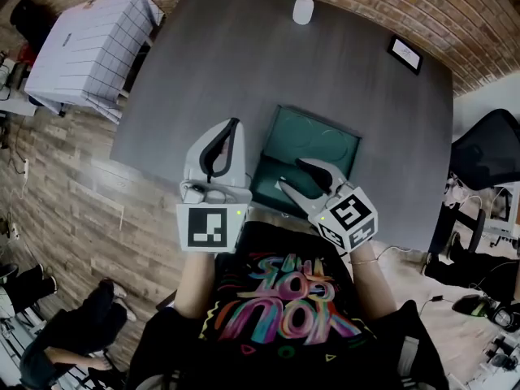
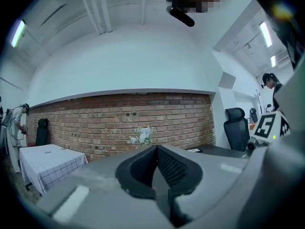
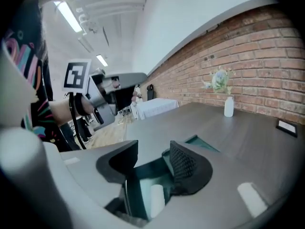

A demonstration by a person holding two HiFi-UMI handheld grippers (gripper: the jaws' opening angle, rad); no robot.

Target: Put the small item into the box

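An open dark green box [image 1: 313,136] lies on the grey table [image 1: 227,63] near its front edge. My right gripper [image 1: 294,175] hovers over the box's near half, jaws open. In the right gripper view, a small white cylinder [image 3: 156,199] lies on the green box floor [image 3: 143,173], below the gap of the right gripper [image 3: 155,149]. My left gripper [image 1: 234,124] is held to the left of the box, pointing away from me, jaws shut with nothing between them. In its own view the left gripper [image 2: 155,149] faces the brick wall.
A white vase with flowers [image 1: 302,8] and a small black frame [image 1: 404,54] stand at the table's far side. A table with a white checked cloth [image 1: 89,47] is at the left, a black office chair [image 1: 487,149] at the right. A person [image 1: 73,331] sits on the floor at lower left.
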